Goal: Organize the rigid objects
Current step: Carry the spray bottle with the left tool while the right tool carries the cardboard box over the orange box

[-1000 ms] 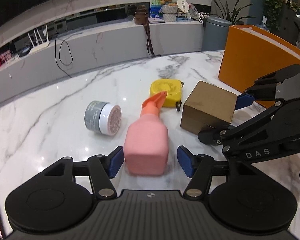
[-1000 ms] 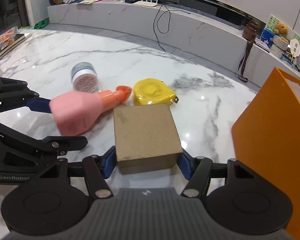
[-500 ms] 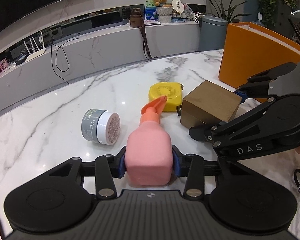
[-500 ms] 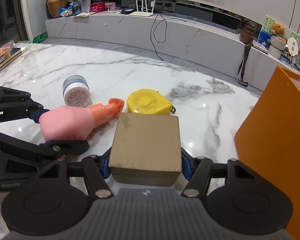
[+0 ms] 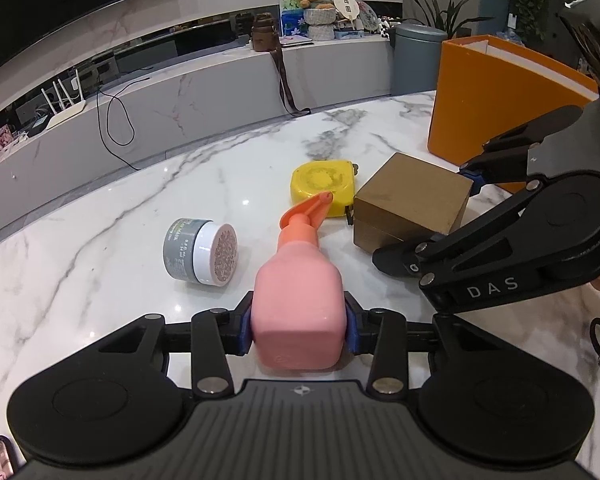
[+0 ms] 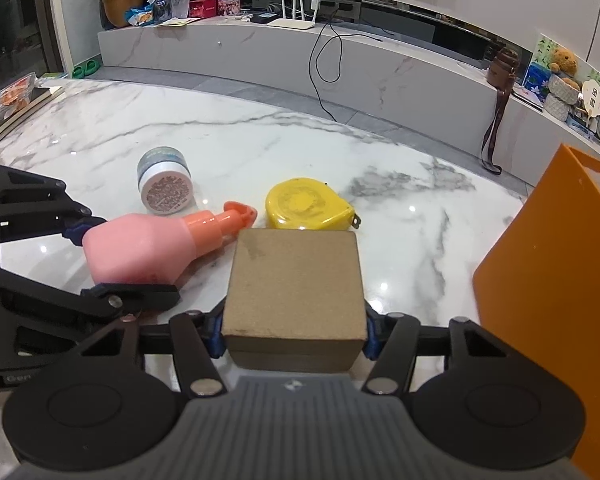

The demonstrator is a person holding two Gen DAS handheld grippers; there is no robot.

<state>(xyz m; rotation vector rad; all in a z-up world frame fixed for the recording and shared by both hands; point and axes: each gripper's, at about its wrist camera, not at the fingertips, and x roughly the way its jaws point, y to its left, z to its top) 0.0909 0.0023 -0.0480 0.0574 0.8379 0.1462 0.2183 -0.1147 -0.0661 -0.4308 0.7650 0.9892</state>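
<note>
A pink spray bottle with an orange nozzle lies on the marble table, nozzle pointing away. My left gripper is shut on its base, both blue pads pressing its sides. A brown square box sits just right of the bottle. My right gripper has its jaws closing on the box, and its pads touch both sides. In the right wrist view the bottle lies to the left, held by the left gripper's black fingers.
A yellow tape measure lies just beyond the nozzle and the box. A grey jar lies on its side left of the bottle. A tall orange box stands at the right. A low marble ledge runs behind the table.
The left jaws, wide apart a second ago, have closed onto the pink bottle's base. The right jaws have tightened a little on the brown box. Neither hand has shifted.
</note>
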